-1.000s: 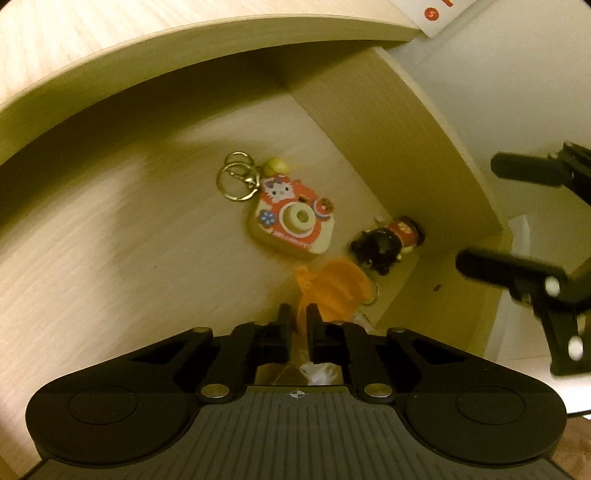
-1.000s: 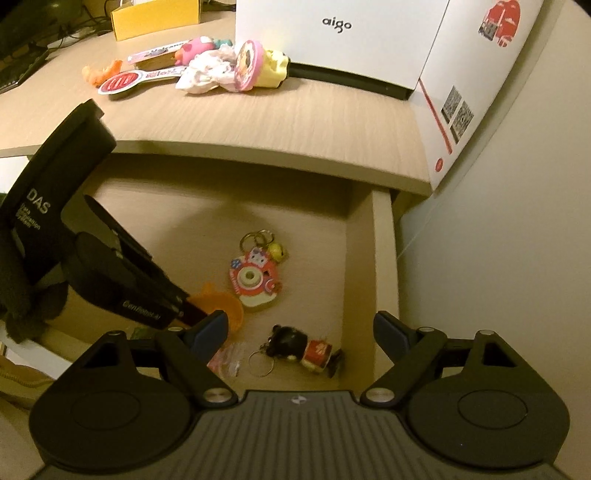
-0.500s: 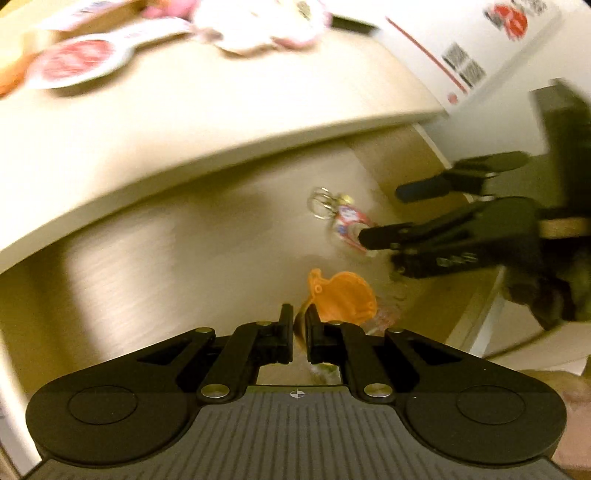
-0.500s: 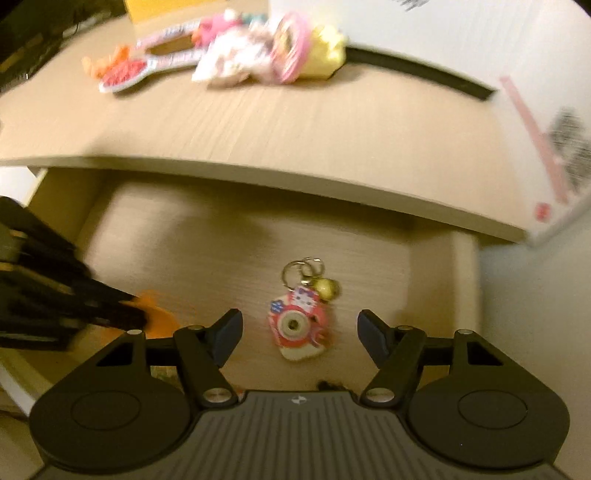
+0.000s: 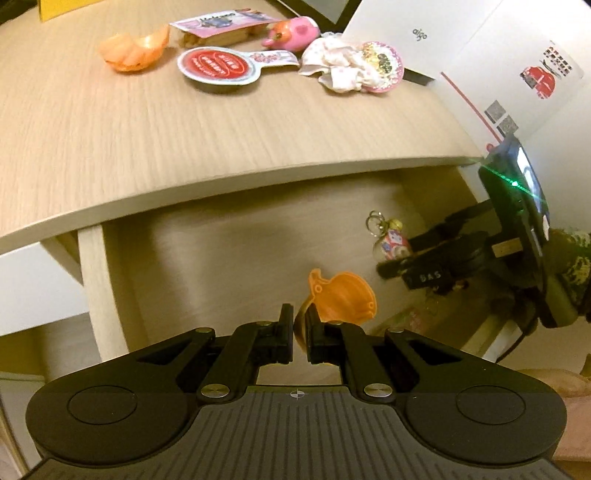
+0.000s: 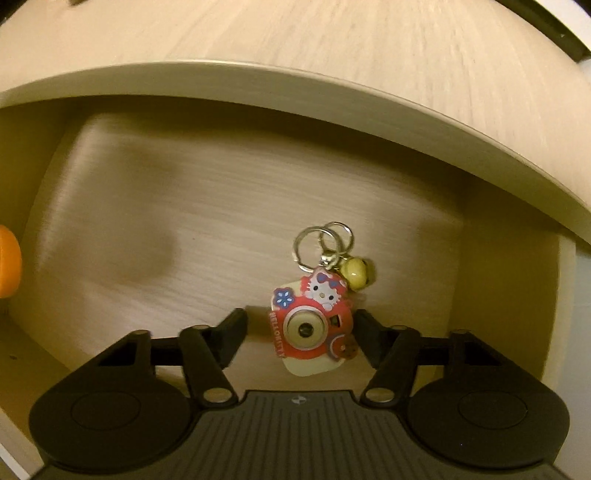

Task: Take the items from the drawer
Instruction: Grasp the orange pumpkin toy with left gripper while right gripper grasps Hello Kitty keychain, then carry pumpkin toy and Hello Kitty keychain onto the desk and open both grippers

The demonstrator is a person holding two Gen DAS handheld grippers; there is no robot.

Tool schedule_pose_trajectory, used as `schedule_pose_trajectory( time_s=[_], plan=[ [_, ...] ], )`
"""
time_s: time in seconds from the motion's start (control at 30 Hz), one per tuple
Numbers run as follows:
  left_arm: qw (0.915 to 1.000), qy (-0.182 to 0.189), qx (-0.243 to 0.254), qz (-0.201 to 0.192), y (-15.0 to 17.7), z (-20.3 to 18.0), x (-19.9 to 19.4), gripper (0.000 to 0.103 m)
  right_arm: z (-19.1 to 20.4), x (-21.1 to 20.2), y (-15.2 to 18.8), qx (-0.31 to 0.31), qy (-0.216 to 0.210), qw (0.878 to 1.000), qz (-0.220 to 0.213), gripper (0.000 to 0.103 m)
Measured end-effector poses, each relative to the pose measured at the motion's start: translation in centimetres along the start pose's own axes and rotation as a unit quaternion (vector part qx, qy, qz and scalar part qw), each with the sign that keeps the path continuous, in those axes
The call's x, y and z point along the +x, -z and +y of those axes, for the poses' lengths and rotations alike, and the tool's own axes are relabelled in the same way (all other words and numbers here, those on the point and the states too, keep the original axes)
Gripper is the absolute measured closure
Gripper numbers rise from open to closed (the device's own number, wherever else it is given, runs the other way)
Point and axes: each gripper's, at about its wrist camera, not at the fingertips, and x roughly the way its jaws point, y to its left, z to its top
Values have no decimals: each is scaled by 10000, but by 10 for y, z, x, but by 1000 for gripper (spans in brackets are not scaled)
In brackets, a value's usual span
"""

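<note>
In the left wrist view my left gripper is shut on an orange plastic piece and holds it above the open wooden drawer. My right gripper reaches into the drawer from the right. In the right wrist view my right gripper stands open low over the drawer floor, one finger on each side of a red camera-shaped cat keychain with metal rings and a yellow bell. The same keychain shows small in the left wrist view.
The desktop above the drawer holds an orange shell-like piece, a red-and-white packet, a pink toy, a frilly plush and a white box. The drawer's right wall is close to my right gripper.
My left gripper rose out of the drawer and pulled back with the orange piece. My right gripper moved down into the drawer until its fingers flank the camera keychain.
</note>
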Motion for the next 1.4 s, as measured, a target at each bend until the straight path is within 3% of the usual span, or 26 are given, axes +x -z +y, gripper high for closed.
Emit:
schedule_pose_trajectory(
  time_s=[0.23,0.4,0.6,0.73,0.83,1.0,1.03,1.3,1.4],
  plan=[
    [9996,134,228,-81,2,-7,-7,95,14,-37,23,71,342,9987,-375,60],
    [9959,385,389,-720,-19,-13,-50,95,13,-115,32,402,138,9914,-1241,60],
    [9792,-1,292,-2006,-77,2,-111,95,-3,-224,5,618,223,9555,-2877,60],
    [9682,-432,-72,-2463,-111,19,-116,95,-10,-253,-26,477,569,9344,-3483,60],
    [9677,-610,-169,-2440,-125,26,-101,95,-11,-245,-45,424,769,9308,-3549,60],
    [9736,-845,-181,-2114,-138,29,-62,95,-26,-200,-76,512,751,9420,-3231,60],
    [9748,-866,-213,-2046,-140,31,-54,95,-28,-192,-79,680,274,9467,-3136,60],
    [9794,-994,-370,-1720,-142,47,-16,93,-36,-140,-93,664,74,9636,-2590,59],
    [9806,-965,-322,-1674,-143,47,-8,92,-36,-135,-90,672,50,9599,-2723,58]
  ],
)
